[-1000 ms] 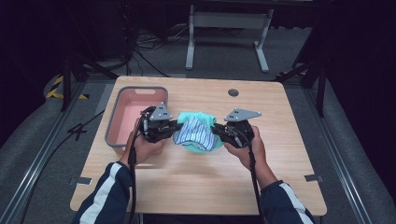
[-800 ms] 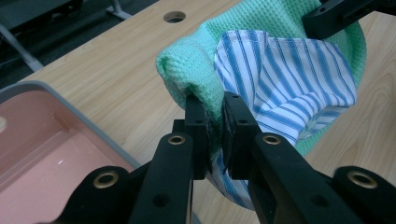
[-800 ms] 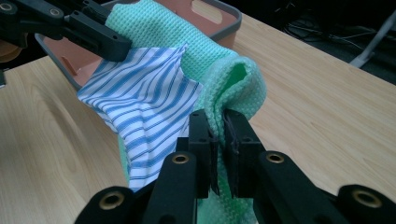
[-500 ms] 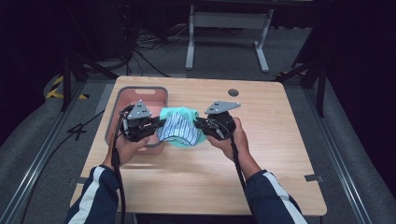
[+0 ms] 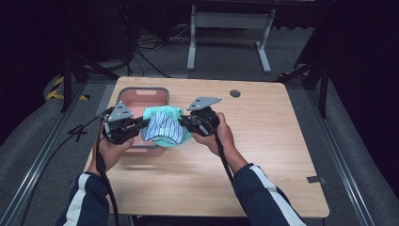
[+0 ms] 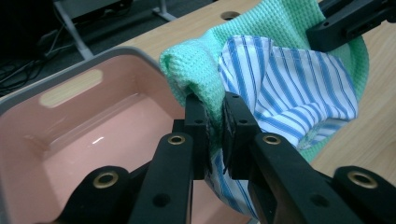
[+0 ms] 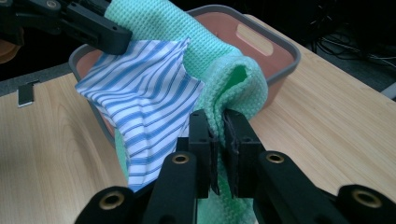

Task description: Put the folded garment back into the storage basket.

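A folded bundle of cloth, a green waffle towel (image 5: 180,137) wrapped around a blue-and-white striped cloth (image 5: 162,128), hangs between my two grippers over the right edge of a pink bin (image 5: 141,99). My left gripper (image 5: 145,123) is shut on the bundle's left end; its pads pinch green towel (image 6: 196,79) and striped cloth (image 6: 285,88) together. On the right end, my right gripper (image 5: 182,121) is shut on the green towel (image 7: 224,84), with the striped cloth (image 7: 144,107) draping beside its jaws. The bundle is off the table.
The pink bin (image 6: 84,135) with a grey rim has nothing in it and sits at the table's left side. A round cable hole (image 5: 235,93) lies at the table's far edge. Bare wooden tabletop (image 5: 273,146) spreads to the right and front.
Both grippers have carried the cloth bundle leftward, from the table's middle to above the pink bin's right edge. Both stayed shut on it.
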Motion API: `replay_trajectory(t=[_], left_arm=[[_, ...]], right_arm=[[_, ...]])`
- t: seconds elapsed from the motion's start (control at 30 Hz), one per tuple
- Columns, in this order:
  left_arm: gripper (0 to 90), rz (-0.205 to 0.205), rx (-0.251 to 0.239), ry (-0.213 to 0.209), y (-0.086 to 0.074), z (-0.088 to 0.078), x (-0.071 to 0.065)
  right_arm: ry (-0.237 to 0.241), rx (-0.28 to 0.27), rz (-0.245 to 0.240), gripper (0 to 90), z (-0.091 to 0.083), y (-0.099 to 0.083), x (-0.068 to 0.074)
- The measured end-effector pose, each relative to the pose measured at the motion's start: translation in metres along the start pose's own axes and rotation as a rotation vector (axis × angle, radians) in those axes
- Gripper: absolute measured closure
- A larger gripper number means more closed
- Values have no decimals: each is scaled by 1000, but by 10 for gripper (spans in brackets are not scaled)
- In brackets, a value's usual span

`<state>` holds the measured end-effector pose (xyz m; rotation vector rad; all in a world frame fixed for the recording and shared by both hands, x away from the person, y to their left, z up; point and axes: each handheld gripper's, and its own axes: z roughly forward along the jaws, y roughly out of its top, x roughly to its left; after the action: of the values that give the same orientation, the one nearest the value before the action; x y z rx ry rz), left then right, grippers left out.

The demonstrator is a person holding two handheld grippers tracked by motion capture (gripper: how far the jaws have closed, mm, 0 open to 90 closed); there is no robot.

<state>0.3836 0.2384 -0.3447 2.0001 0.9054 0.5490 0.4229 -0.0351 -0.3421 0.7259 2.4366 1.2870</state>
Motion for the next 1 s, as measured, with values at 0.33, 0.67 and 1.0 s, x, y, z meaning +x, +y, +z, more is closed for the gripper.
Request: replay_trajectory(t=[0.33, 0.67, 1.0], left_arm=[[820, -41, -24, 44, -8, -14, 23], [820, -98, -25, 80, -18, -20, 39], [821, -90, 5, 121, -27, -19, 45]], right_arm=[[22, 10, -19, 822, 24, 21, 12], [26, 32, -39, 822, 51, 39, 20], [28, 43, -42, 821, 73, 41, 19]])
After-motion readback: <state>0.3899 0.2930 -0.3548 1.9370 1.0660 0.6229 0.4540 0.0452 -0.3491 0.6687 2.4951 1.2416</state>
